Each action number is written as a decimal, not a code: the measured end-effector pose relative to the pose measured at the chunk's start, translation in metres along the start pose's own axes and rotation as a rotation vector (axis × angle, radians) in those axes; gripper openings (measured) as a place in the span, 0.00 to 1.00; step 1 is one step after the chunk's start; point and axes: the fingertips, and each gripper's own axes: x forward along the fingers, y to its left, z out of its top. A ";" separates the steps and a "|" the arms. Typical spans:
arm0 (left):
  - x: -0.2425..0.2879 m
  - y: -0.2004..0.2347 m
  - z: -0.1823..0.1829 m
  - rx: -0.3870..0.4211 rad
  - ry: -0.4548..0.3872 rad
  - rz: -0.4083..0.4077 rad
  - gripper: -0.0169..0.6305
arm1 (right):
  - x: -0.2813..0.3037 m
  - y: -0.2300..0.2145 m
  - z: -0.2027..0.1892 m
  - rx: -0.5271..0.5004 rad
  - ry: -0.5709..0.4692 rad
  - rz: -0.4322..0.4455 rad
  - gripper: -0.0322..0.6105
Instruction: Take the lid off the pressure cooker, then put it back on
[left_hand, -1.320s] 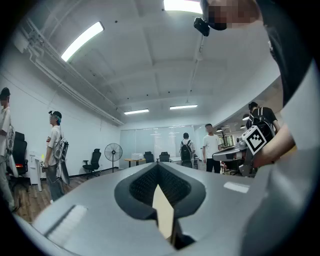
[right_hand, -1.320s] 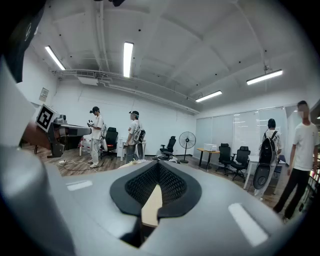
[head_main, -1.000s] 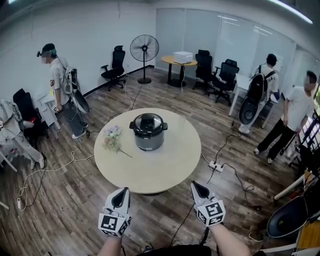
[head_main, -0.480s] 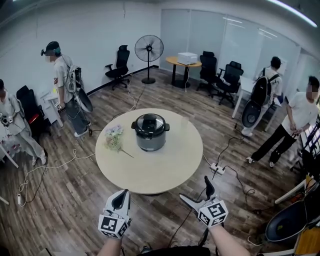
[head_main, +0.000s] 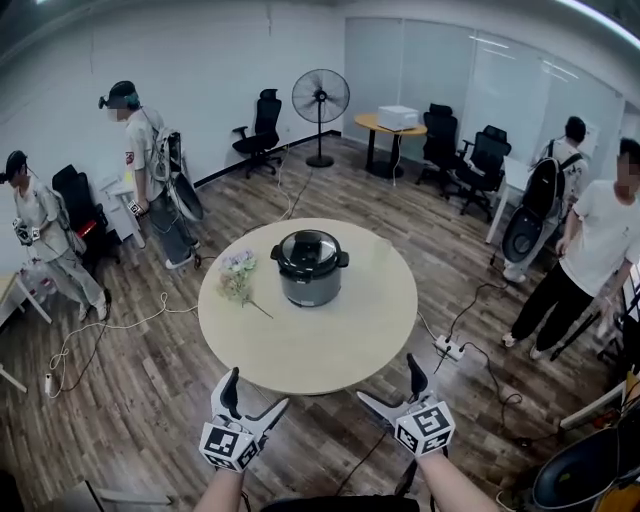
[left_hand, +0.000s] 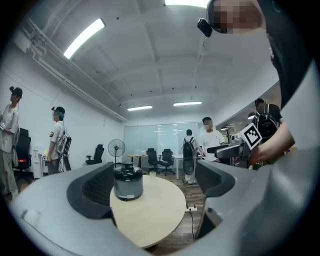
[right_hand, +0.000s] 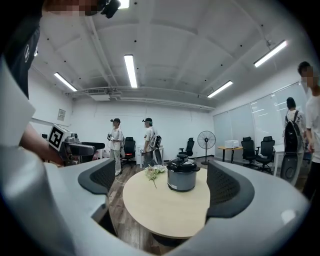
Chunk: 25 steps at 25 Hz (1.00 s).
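Pressure cooker (head_main: 309, 268) stands upright near the middle of the round pale table (head_main: 330, 345), its dark lid (head_main: 308, 246) seated on top, a side handle showing at either side; a small bunch of flowers (head_main: 237, 277) lies on the tabletop to its left, near but not touching it; both claws hang low at the near edge of the table, well apart from the cooker, with the near stretch of tabletop between them and it; the left gripper (head_main: 258, 390) has its jaws spread and opening, with nothing held, the cooker seen far off between them in the left gripper view; the right gripper (head_main: 388, 380) likewise has its jaws wide and opening, gripping nothing, the cooker and flowers framed far off between them in its own view; on the wooden floor to the right of the table lies a white power strip (head_main: 447, 347) with dark cables trailing from it, and a pale cable (head_main: 120, 330) winds across the floor on the left; a standing fan (head_main: 320, 100) and a smaller round table (head_main: 393, 128) bearing a white box (head_main: 397, 116) stand at the back among black office chairs; two people (head_main: 150, 170) stand at the left wall and two more (head_main: 590, 250) at the right, all well away from the table.
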 end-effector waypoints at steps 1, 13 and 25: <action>0.003 -0.002 -0.003 0.007 0.007 0.008 0.82 | 0.003 -0.004 -0.001 -0.001 -0.001 0.009 0.94; 0.086 0.055 -0.052 -0.007 0.081 0.036 0.84 | 0.097 -0.060 0.005 -0.014 0.009 0.029 0.94; 0.250 0.201 -0.131 -0.063 0.176 -0.105 0.86 | 0.299 -0.115 0.000 -0.018 0.122 -0.075 0.94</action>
